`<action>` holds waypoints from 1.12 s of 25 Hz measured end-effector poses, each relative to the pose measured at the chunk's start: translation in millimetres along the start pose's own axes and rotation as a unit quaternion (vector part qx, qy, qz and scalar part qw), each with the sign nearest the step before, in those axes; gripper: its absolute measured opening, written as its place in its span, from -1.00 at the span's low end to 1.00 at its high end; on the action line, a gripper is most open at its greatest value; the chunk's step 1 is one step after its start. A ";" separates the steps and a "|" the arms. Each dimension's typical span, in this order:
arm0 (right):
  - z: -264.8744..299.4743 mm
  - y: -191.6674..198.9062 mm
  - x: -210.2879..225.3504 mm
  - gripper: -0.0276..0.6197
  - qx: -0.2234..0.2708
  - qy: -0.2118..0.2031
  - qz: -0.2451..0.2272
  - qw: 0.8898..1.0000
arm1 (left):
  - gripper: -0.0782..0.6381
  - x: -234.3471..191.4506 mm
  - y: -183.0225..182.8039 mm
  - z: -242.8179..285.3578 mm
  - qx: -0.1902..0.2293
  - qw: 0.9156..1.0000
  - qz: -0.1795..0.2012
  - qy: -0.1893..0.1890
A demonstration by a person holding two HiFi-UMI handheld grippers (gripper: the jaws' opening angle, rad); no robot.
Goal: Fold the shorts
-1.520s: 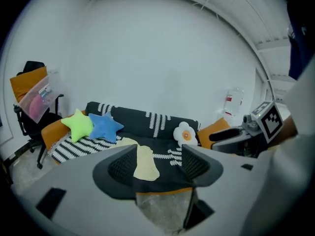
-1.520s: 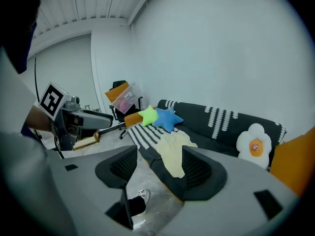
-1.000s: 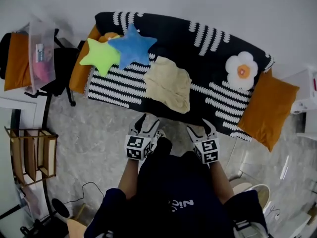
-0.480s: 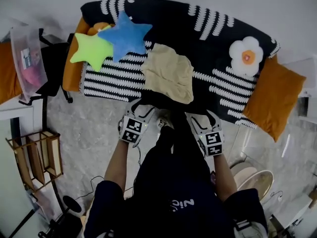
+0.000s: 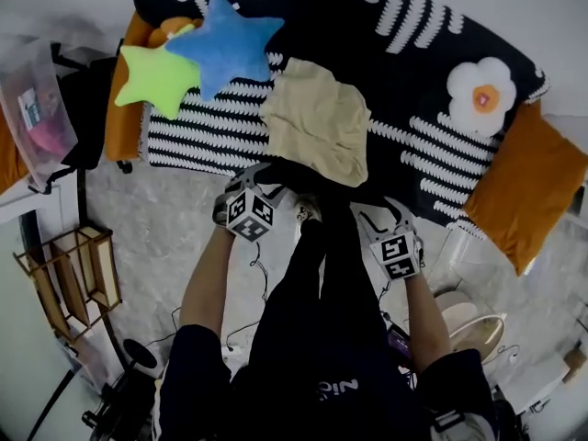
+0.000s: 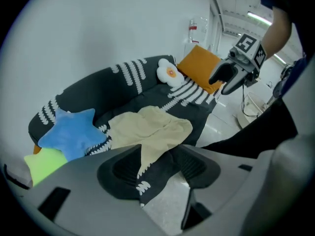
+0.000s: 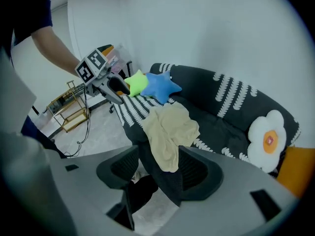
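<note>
The beige shorts (image 5: 317, 122) lie crumpled on the black, white-striped sofa (image 5: 404, 72), with one leg hanging toward the front edge. My left gripper (image 5: 260, 176) hovers just before that edge, below the shorts' left side. My right gripper (image 5: 380, 212) hangs lower right of them, over the sofa's front. Both are open, and their jaws have just been closing a little with nothing held. In the left gripper view the shorts (image 6: 147, 129) show beyond the left gripper (image 6: 157, 163). In the right gripper view the shorts (image 7: 170, 129) lie beyond the right gripper (image 7: 156, 168).
A blue star cushion (image 5: 223, 44) and a green one (image 5: 158, 76) sit left of the shorts. A flower cushion (image 5: 484, 95) and an orange cushion (image 5: 533, 182) are at the right. A wooden rack (image 5: 78, 278) and cables stand on the marble floor.
Both grippers have dropped and moved toward the sofa's front edge near the shorts. The left one has rolled. The head view has shifted closer over the sofa.
</note>
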State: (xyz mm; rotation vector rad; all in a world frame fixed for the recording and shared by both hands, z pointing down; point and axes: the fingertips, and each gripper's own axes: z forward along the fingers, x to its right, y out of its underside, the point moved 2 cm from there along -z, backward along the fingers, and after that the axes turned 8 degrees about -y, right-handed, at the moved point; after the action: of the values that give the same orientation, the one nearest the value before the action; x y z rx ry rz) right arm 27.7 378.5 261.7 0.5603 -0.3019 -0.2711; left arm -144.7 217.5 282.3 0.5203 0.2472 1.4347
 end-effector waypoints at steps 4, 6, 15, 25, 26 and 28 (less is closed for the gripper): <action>35.8 19.6 25.3 -0.16 -0.023 -0.018 0.014 0.999 | -0.13 0.9 27.0 53.0 -0.066 0.997 0.032 0.026; 55.5 28.8 36.9 -0.18 -0.030 -0.025 0.019 0.999 | -0.14 0.2 37.5 76.8 -0.090 0.994 0.056 0.039; 130.1 84.9 55.1 -0.30 -0.091 -0.068 -0.050 0.992 | -0.20 -4.9 69.8 162.8 -0.142 0.964 0.214 0.065; 181.1 147.8 63.8 -0.31 -0.134 -0.069 -0.118 0.982 | -0.49 -2.3 123.3 229.4 -0.180 0.933 0.307 0.055; 184.0 150.5 63.3 -0.31 -0.134 -0.066 -0.115 0.982 | -0.57 -4.3 125.3 230.4 -0.182 0.932 0.309 0.053; 188.5 153.0 63.0 -0.31 -0.130 -0.059 -0.107 0.984 | -0.73 -9.5 124.5 226.3 -0.186 0.934 0.300 0.052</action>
State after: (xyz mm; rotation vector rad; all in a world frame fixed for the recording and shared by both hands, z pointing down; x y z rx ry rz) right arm 45.3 392.2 511.6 0.3184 -0.3155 -0.5458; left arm -149.8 171.0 536.5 0.2070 -0.1201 2.0516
